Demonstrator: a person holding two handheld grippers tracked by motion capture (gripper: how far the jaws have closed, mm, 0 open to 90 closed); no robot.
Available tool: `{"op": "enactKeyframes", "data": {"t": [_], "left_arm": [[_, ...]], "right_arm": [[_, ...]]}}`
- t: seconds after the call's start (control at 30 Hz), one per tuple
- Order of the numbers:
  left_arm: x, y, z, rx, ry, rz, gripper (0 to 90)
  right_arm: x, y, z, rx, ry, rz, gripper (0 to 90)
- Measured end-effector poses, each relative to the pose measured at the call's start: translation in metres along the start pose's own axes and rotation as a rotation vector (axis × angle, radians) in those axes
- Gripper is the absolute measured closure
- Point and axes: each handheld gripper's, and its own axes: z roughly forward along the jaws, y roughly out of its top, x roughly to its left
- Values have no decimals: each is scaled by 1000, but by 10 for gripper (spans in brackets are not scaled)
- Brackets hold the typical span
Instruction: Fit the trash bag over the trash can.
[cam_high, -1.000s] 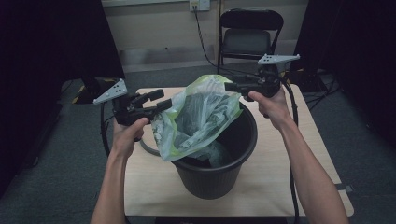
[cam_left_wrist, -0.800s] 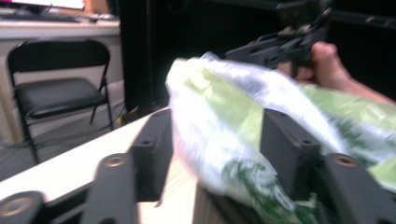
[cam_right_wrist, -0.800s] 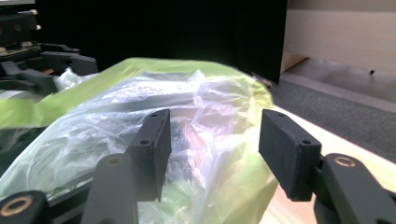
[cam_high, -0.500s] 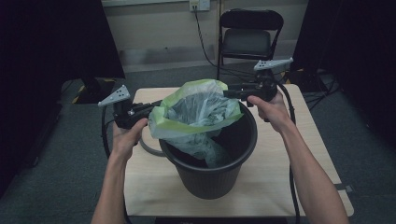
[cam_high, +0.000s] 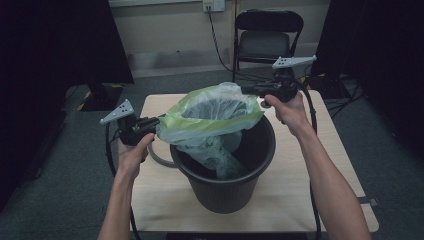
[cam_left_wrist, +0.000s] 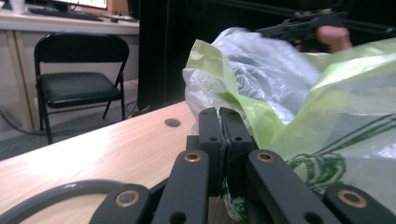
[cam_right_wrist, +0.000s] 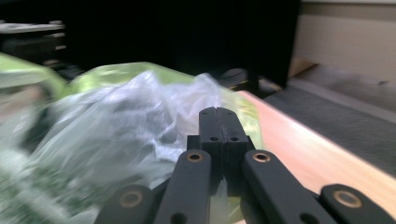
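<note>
A translucent green plastic bag (cam_high: 210, 117) is stretched by its mouth over a black bin (cam_high: 225, 185) on the wooden table (cam_high: 310, 180); its lower part hangs inside the bin. My left gripper (cam_high: 159, 121) is shut on the bag's left rim. In the left gripper view its jaws (cam_left_wrist: 219, 114) meet, with bag (cam_left_wrist: 299, 107) film pinched between them. My right gripper (cam_high: 247, 90) is shut on the bag's far right rim, its jaws having just closed there. In the right gripper view those jaws (cam_right_wrist: 218, 114) are pressed together against the crinkled bag (cam_right_wrist: 126, 121).
A grey ring (cam_high: 157, 159) lies on the table at the bin's left side. A black folding chair (cam_high: 267, 42) stands behind the table, with cables on the floor near it. Bare tabletop (cam_right_wrist: 303, 149) runs to the right of the bin.
Both grippers have closed on the bag's rim. The left gripper has moved down and to the left, so the bag's mouth is now pulled wider and flatter over the bin.
</note>
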Motion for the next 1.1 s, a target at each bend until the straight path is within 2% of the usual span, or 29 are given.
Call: {"op": "enactKeyframes", "data": {"t": [0.03, 0.13, 0.17, 0.2, 0.27, 0.3, 0.33, 0.37, 0.47, 0.5, 0.53, 0.57, 0.6, 0.63, 0.73, 0.77, 0.8, 0.87, 0.93, 1.0, 1.03, 1.1], "left_arm": [[-1, 0, -1, -16, -15, -7, 889], [-5, 1, -4, -7, 2, 28, 893], [-6, 0, -4, -6, -1, 30, 894], [-7, -2, -5, -1, -3, 36, 894], [-6, -9, -6, 25, 8, 43, 895], [-6, -9, -6, 25, 8, 43, 895], [-5, -12, -6, 24, 5, 32, 895], [-5, -15, -5, 28, -12, 23, 894], [-5, -15, -4, 32, 7, 26, 889], [-4, -13, -5, 22, 18, 19, 858], [-1, -7, -8, -11, 27, 12, 806], [0, -3, -10, -29, 31, 9, 776], [0, -3, -10, -29, 31, 9, 736], [1, 2, -12, -43, 41, 3, 736], [7, 17, -17, -93, 48, -11, 700], [9, 26, -18, -118, 56, -14, 700], [9, 26, -18, -118, 56, -14, 700], [6, 37, -13, -146, 25, -7, 696], [2, 40, -9, -140, 17, 0, 676], [-6, 42, 0, -108, -2, 27, 611], [-11, 40, 4, -90, 3, 48, 571], [-20, 33, 7, -64, 37, 76, 501]], "right_arm": [[-4, 1, -1, -13, -30, -2, 900], [-19, -2, -5, -26, -101, 8, 900], [-28, -10, -5, -35, -96, 33, 900], [-28, -10, -5, -35, -96, 33, 900], [-29, -29, 0, -16, -92, 29, 900], [-29, -29, 0, -16, -92, 29, 900], [-29, -37, 2, -8, -83, 37, 900], [-29, -49, 5, -13, -60, 64, 900], [-27, -55, 9, -4, -58, 64, 900], [-25, -55, 9, -8, -70, 59, 900], [-24, -50, 7, -21, -81, 61, 889], [-25, -46, 5, -27, -87, 64, 834], [-25, -46, 5, -27, -87, 64, 834], [-26, -42, 3, -32, -99, 70, 781], [-26, -28, -5, -54, -106, 66, 766], [-25, -20, -9, -68, -111, 68, 726], [-25, -20, -9, -68, -111, 68, 726], [-17, -10, -13, -84, -115, 54, 700], [-14, -7, -14, -89, -115, 54, 692], [-6, -3, -16, -114, -137, 40, 667], [-1, -1, -18, -126, -130, 40, 663], [13, -1, -20, -122, -76, 30, 614]]}}
